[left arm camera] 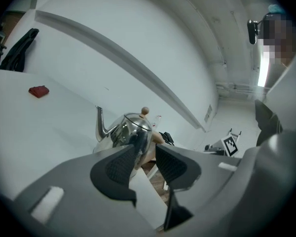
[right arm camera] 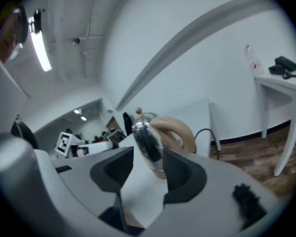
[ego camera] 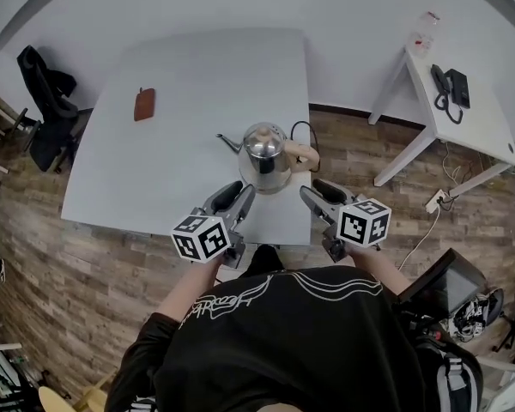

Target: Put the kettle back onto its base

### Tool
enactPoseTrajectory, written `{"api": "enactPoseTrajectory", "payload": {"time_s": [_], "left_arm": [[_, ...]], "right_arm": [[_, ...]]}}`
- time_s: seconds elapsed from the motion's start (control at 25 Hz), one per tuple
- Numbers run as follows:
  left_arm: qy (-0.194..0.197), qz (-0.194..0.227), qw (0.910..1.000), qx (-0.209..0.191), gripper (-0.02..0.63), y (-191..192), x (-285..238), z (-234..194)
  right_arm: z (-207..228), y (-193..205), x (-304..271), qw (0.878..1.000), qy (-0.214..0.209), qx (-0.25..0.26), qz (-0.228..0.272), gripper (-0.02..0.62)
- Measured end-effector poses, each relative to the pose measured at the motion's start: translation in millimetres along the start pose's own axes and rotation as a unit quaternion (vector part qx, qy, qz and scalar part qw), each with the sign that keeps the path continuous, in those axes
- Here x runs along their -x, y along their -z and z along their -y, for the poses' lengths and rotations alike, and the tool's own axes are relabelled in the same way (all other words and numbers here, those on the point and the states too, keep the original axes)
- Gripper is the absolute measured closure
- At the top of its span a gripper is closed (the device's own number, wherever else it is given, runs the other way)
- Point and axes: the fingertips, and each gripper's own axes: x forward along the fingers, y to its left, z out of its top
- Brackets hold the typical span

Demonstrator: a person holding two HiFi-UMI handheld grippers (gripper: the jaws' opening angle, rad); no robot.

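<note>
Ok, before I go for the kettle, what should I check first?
1. Jaws of the left gripper apart, nothing gripped: ok.
2. Jaws of the right gripper apart, nothing gripped: ok.
3. The kettle is upright on the table, lid on: ok.
4. Its handle faces the right gripper: ok.
5. The cord is clear of both grippers: ok.
6. Kettle already seated on its base: cannot tell, underside hidden.
</note>
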Motion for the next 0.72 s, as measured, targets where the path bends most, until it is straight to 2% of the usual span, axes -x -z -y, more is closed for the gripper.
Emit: {"api": "enactPoseTrajectory", "payload": {"time_s": [0.08,0.16,0.28,0.32,0.36,0.44,0.52,0.6,0.72], "left_arm": [[0.025,-0.018,0.9994,-0.017,0.485,6.4,10.6,22.1],[0.057,-0.035,0.9974,-0.027,0.490,12.1,21.2,48.6],[0.100,-0.043,0.9931,-0.042,0.535,10.3,35.9,84.7],[0.115,-0.043,0.9913,-0.047,0.570,8.2,40.4,95.9],[0.131,-0.044,0.9891,-0.052,0.600,6.9,44.7,107.3],[0.158,-0.047,0.9842,-0.065,0.601,7.7,51.7,129.4],[0.170,-0.054,0.9800,-0.089,0.601,11.0,56.9,146.4],[0.170,-0.060,0.9771,-0.114,0.601,13.6,61.5,157.0],[0.161,-0.065,0.9769,-0.124,0.601,15.8,67.2,163.5]], "right_arm": [[-27.4,-6.5,18.6,0.998,-0.059,-0.001,0.010,0.421],[-47.8,-8.8,38.2,0.996,-0.090,0.014,0.012,0.557],[-74.7,-5.0,60.6,0.990,-0.137,0.039,0.000,0.588],[-81.8,-2.4,65.9,0.988,-0.147,0.050,-0.007,0.588],[-86.9,1.2,70.4,0.987,-0.149,0.062,-0.017,0.588],[-93.5,10.3,78.1,0.985,-0.138,0.097,-0.043,0.589],[-101.1,16.7,84.6,0.981,-0.137,0.124,-0.061,0.589],[-107.0,19.2,89.2,0.980,-0.143,0.123,-0.069,0.589],[-106.0,22.9,95.1,0.980,-0.140,0.113,-0.084,0.589]]}}
